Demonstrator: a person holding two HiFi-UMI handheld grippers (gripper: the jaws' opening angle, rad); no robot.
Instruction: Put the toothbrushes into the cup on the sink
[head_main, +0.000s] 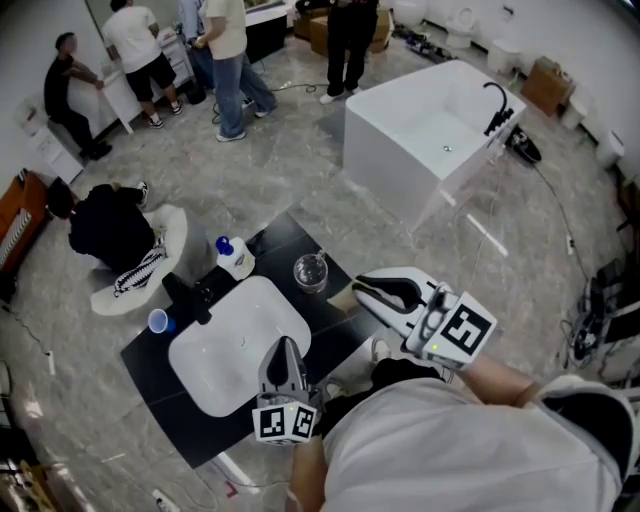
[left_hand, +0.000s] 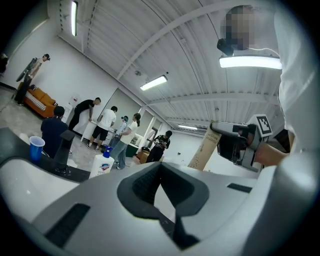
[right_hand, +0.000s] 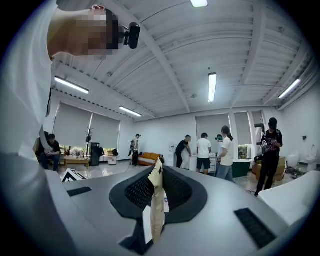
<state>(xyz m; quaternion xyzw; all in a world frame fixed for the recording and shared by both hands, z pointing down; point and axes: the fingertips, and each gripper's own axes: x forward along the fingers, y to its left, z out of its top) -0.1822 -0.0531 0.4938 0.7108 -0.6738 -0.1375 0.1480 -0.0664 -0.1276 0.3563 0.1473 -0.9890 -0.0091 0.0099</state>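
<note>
Blue plastic cup (head_main: 158, 321) sits off the left side of the white ceramic sink basin (head_main: 230, 350). Left gripper (head_main: 285, 350) at the basin's near edge, jaws together, nothing in them. Clear glass cup (head_main: 310, 272) just off the basin's far-right corner. Right gripper (head_main: 362, 291), right of the basin, is clamped on the tan paper toothbrush packet (right_hand: 157, 200), long axis running out of the jaws toward the glass, so the right side looks nearer

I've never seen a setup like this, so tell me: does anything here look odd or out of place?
One thing: the right gripper pinches a flat tan paper packet, not a bare toothbrush; what's inside doesn't show. Around the sink nothing looks spilled or broken.
</note>
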